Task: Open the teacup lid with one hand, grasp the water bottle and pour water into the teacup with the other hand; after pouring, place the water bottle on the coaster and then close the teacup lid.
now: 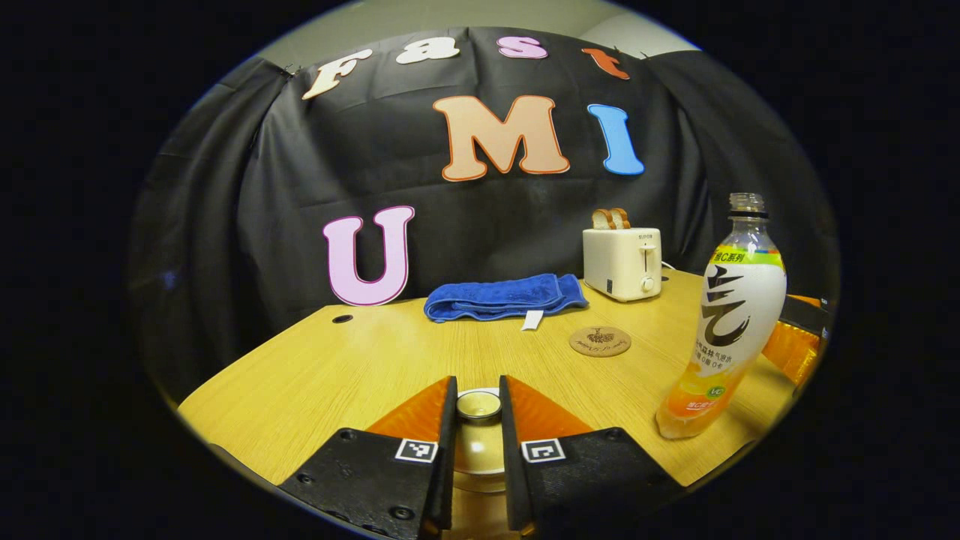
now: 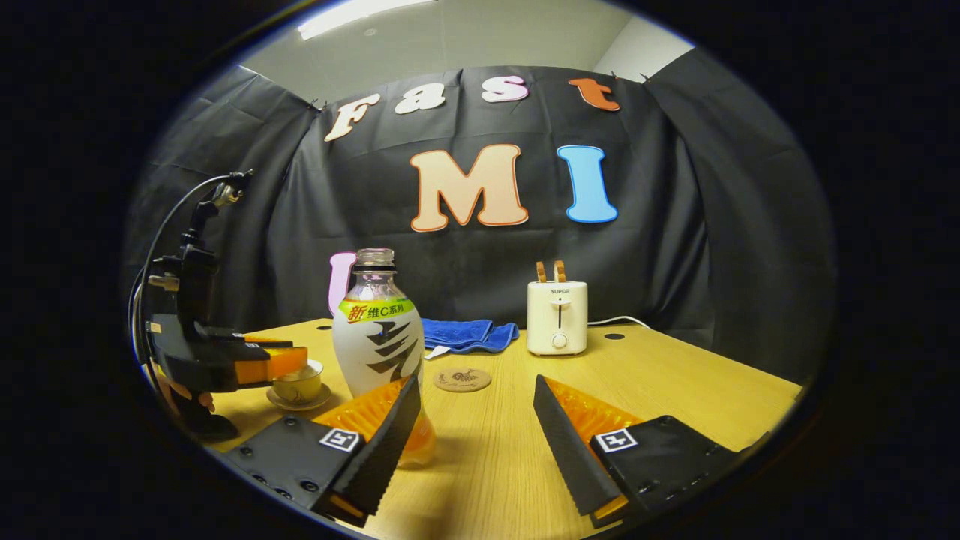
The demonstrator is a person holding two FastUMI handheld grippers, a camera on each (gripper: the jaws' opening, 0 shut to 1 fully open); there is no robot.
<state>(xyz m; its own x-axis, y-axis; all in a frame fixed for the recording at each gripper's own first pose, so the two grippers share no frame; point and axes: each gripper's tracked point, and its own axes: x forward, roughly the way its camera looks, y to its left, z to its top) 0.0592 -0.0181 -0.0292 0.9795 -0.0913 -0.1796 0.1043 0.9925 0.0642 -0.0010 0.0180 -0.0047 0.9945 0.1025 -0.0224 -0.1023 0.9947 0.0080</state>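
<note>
A gold teacup lid (image 1: 478, 406) sits between the fingers of my left gripper (image 1: 478, 386), which is shut on its knob. The right gripper view shows that same left gripper (image 2: 225, 360), held by a hand, over the teacup (image 2: 298, 384) on its saucer at the table's left. An uncapped bottle (image 2: 377, 337) with orange drink in its base stands upright. It is just beyond my right gripper's left finger, not between the two. My right gripper (image 2: 476, 380) is open. The bottle (image 1: 727, 322) also stands at the right in the left gripper view. The round coaster (image 2: 462, 379) lies bare mid-table.
A cream toaster (image 2: 556, 317) with two slices stands at the back of the wooden table (image 2: 675, 382), and a folded blue towel (image 2: 469, 334) lies to its left. The left gripper view shows the coaster (image 1: 600, 341), towel (image 1: 506, 298) and toaster (image 1: 622, 262).
</note>
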